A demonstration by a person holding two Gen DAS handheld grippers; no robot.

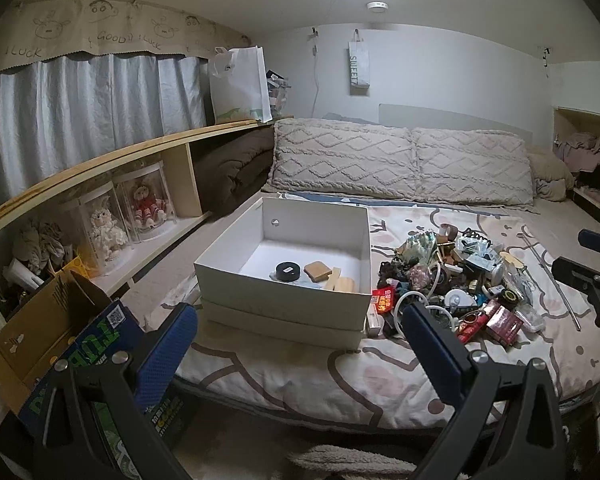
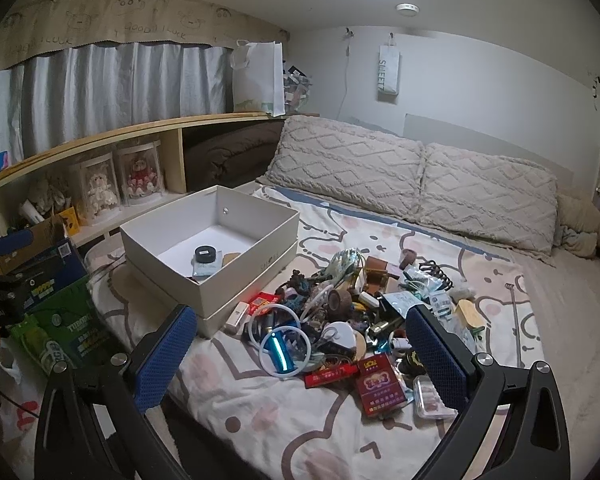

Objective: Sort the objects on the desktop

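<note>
Hovering spread and empty, both claws [image 1: 300, 344] [image 2: 300, 344] face clutter [image 2: 340, 312]; box [image 2: 204, 240] seemingly angled left.

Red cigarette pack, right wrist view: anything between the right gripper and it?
Nothing visible. The red cigarette pack lies face up at the near edge of the clutter pile, in the open gap of the right gripper. A clear plastic case lies beside it, by the right-hand finger.
</note>
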